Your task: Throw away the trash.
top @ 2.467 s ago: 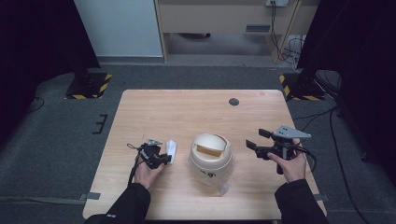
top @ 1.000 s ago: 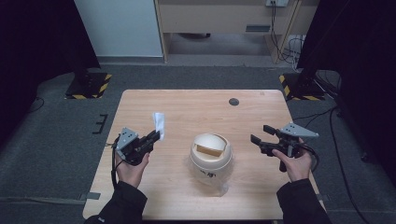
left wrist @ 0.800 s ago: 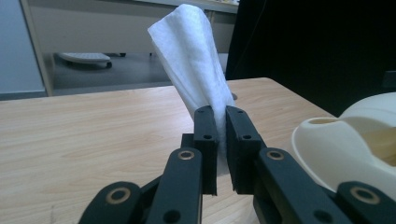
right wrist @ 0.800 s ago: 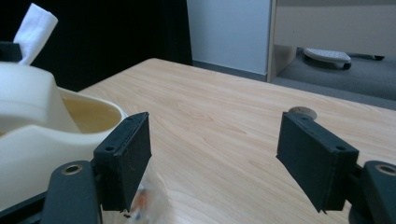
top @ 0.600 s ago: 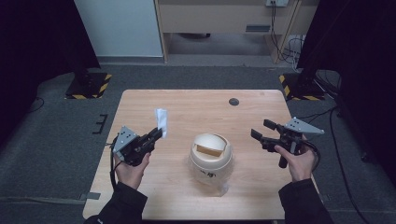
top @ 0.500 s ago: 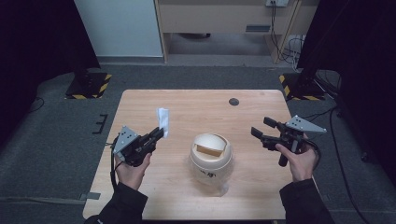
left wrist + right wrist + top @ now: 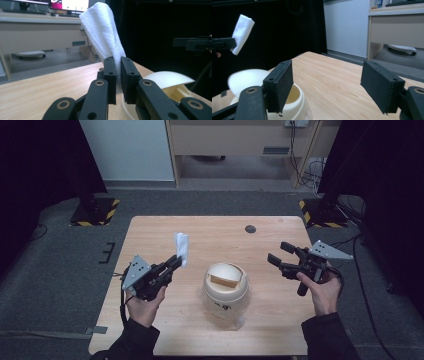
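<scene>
The left gripper (image 7: 175, 262) no longer sits low beside the cream bin (image 7: 225, 289) — it is up and out to the left, the white tissue (image 7: 182, 248) pinched in its jaws now lifted clear of the worktop (image 7: 280, 320). The right gripper (image 7: 278, 256) is a little higher too — its hand raised off the worktop.

Table (image 7: 150, 320): bare wood across upper half of frame, open passage there. Obstacle at lower centre: cream swing-lid bin (image 7: 226, 290), flap tilted, mouth open toward top. Small dark disc (image 7: 250, 229) near far edge, upper centre, flat, no hindrance. Left gripper (image 7: 172, 264) with white tissue (image 7: 182, 249) occupies space left of bin; gap between them free. Right gripper (image 7: 278, 255) right of bin, jaws apart, well clear of it.
</scene>
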Action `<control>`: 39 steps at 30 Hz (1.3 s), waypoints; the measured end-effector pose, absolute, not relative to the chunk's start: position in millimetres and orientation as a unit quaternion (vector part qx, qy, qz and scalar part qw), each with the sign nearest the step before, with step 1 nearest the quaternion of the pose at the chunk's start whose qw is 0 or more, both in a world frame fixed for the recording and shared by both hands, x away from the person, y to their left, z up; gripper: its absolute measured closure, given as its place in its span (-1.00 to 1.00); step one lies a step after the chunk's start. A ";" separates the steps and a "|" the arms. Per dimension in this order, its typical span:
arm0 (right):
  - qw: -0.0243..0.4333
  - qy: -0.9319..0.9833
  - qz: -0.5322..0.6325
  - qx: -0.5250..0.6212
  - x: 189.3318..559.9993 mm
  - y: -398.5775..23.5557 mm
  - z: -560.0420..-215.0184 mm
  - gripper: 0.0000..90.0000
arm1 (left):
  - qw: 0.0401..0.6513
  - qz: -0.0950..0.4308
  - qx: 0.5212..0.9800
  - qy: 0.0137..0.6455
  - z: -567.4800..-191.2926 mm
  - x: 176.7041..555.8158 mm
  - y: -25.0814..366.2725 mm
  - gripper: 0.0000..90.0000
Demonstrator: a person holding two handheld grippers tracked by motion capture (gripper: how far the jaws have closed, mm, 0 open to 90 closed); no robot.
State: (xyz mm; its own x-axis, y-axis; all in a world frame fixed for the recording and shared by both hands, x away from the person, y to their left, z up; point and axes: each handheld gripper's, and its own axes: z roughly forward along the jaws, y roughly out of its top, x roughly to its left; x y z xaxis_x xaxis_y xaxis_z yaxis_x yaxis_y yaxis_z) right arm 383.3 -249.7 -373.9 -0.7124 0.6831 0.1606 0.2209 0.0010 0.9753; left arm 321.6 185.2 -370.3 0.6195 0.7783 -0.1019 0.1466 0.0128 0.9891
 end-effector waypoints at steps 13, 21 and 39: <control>0.167 0.689 0.641 0.294 383.6 -223.7 -351.7 -0.37 | 0.629 0.251 0.670 0.305 -356.7 315.9 152.8 0.85; 0.145 0.682 0.663 0.273 384.2 -204.5 -335.6 -0.30 | 0.639 0.246 0.674 0.276 -346.6 318.0 128.1 0.85; 0.084 0.674 0.694 0.240 383.5 -180.5 -318.7 -0.16 | 0.637 0.231 0.694 0.244 -346.1 323.8 87.8 0.85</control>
